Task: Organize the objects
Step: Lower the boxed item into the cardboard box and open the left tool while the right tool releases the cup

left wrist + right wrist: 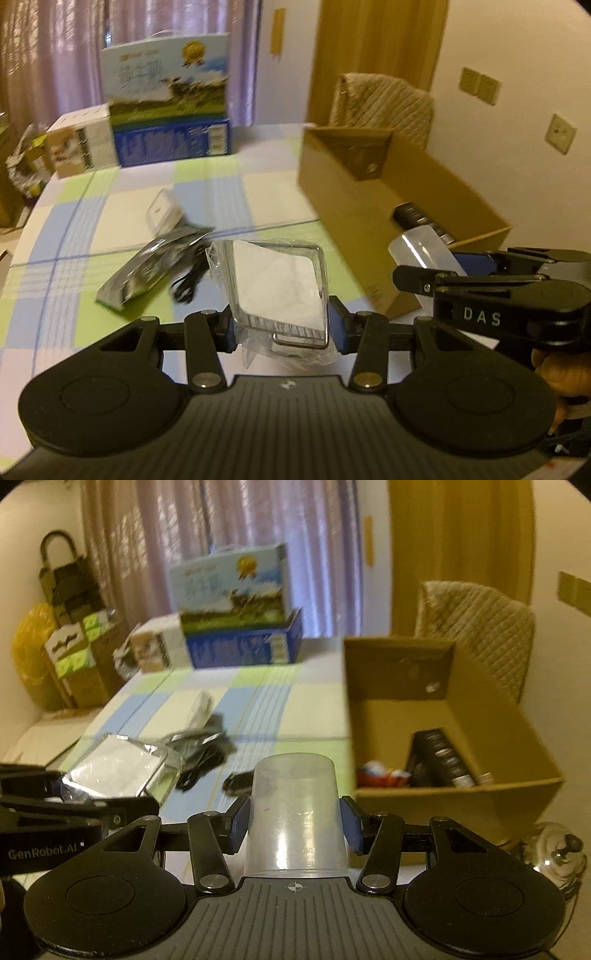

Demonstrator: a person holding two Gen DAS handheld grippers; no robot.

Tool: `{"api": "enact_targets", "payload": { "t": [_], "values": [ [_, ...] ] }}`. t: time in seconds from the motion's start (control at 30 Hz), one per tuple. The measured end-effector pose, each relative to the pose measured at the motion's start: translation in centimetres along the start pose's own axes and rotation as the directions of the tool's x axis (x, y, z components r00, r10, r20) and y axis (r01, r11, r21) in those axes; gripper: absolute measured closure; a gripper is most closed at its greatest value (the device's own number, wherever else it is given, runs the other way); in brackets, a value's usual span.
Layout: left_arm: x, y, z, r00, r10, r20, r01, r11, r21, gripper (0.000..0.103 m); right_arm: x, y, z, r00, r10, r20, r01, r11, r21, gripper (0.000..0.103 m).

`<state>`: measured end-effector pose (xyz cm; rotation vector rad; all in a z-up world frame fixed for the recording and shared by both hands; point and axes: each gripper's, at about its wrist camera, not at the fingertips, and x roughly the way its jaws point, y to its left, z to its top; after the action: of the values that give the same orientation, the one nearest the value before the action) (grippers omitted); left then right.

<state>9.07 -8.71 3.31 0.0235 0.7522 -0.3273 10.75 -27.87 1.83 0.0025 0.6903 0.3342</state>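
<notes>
My left gripper is shut on a clear plastic packet with a white card inside, held above the checked tablecloth. My right gripper is shut on a translucent plastic cup, held upside down just left of an open cardboard box. The box holds a dark packet and a red-and-white item. From the left wrist, the right gripper with the cup hangs at the box's near corner.
On the cloth lie a silver foil pouch, a black cable and a small white box. Stacked cartons stand at the table's far side. A padded chair is behind the box. Bags and boxes sit on the floor at left.
</notes>
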Motion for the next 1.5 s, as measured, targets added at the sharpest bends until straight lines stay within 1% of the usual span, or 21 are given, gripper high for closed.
{"api": "enact_targets", "payload": {
  "t": [0.2,0.3,0.43,0.53,0.6,0.83,0.97,1.07,1.13,1.27,1.5],
  "values": [
    [0.6,-3.6,3.0,0.997,-0.079,0.023,0.079,0.997,0.025,0.063,-2.6,-4.6,2.3,0.997,-0.061,0.046,0.058,0.997,0.051,0.054],
    [1.2,-5.7,4.7,0.994,-0.101,0.038,0.099,0.994,0.055,0.063,-3.3,-7.0,3.6,0.993,-0.098,0.063,0.095,0.994,0.054,0.054],
    [2.9,-8.3,6.9,0.991,-0.126,0.044,0.122,0.989,0.089,0.063,-3.7,-10.0,5.4,0.987,-0.136,0.089,0.13,0.989,0.066,0.054],
    [4.5,-9.9,8.2,0.988,-0.15,0.038,0.145,0.985,0.094,0.063,-3.3,-12.2,6.4,0.984,-0.155,0.091,0.147,0.985,0.088,0.054],
    [5.6,-10.8,8.7,0.988,-0.15,0.034,0.145,0.984,0.106,0.063,-2.7,-13.5,6.8,0.983,-0.161,0.085,0.152,0.983,0.104,0.054],
    [9.3,-12.8,9.7,0.988,-0.154,0.002,0.153,0.981,0.12,0.063,-0.6,-16.6,6.8,0.986,-0.159,0.057,0.15,0.979,0.136,0.054],
    [11.3,-13.4,10.1,0.988,-0.151,-0.012,0.151,0.981,0.125,0.061,0.0,-17.6,6.6,0.987,-0.154,0.05,0.145,0.976,0.162,0.054],
    [12.5,-14.0,10.1,0.992,-0.123,-0.011,0.123,0.979,0.16,0.048,0.4,-18.2,6.5,0.987,-0.154,0.042,0.145,0.974,0.171,0.054],
    [12.6,-13.6,10.1,0.991,-0.13,-0.01,0.13,0.981,0.147,0.046,0.5,-18.4,6.2,0.987,-0.155,0.038,0.146,0.974,0.173,0.054],
    [12.3,-12.1,10.0,0.993,-0.117,-0.009,0.117,0.988,0.104,0.046,0.7,-18.7,5.9,0.988,-0.149,0.027,0.142,0.973,0.181,0.054],
    [10.9,-9.5,9.4,0.996,-0.088,-0.007,0.089,0.995,0.042,0.046,0.6,-18.1,6.1,0.991,-0.133,0.029,0.126,0.977,0.174,0.054]
  ]
}}
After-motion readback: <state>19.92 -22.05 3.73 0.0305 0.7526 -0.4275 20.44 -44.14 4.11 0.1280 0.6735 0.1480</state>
